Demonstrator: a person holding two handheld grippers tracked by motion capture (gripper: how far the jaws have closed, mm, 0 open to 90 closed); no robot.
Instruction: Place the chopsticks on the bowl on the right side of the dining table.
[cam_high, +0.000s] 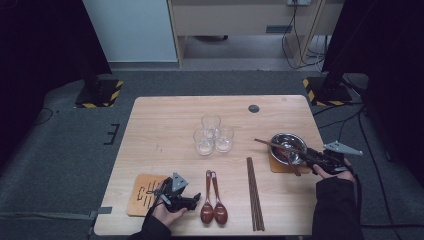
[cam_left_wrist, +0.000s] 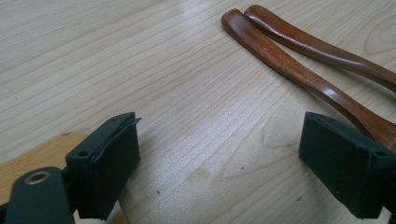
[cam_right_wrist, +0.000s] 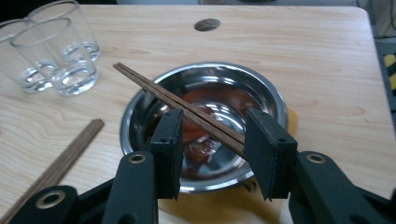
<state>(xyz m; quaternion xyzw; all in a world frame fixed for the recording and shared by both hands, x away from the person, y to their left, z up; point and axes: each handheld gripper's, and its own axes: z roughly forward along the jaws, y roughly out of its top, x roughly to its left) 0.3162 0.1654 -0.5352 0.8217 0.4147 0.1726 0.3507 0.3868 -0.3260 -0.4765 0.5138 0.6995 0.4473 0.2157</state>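
Observation:
A steel bowl (cam_high: 287, 145) sits on an orange coaster (cam_high: 276, 166) at the table's right. A pair of dark chopsticks (cam_high: 272, 146) lies slanted across its rim. My right gripper (cam_high: 309, 156) reaches in from the right. In the right gripper view its jaws (cam_right_wrist: 212, 149) stand on either side of the chopsticks (cam_right_wrist: 159, 91) over the bowl (cam_right_wrist: 140, 107), with a gap on the left side, so it is open. My left gripper (cam_high: 195, 199) rests open near the front edge, beside two wooden spoons (cam_high: 212, 200), with bare table between its jaws (cam_left_wrist: 219, 158).
Three empty glasses (cam_high: 212, 134) stand clustered mid-table. A second pair of chopsticks (cam_high: 254, 192) lies lengthwise between the spoons and the bowl. A wooden coaster (cam_high: 142, 192) lies at the front left under my left hand. A round cable hole (cam_high: 254, 108) is near the far edge.

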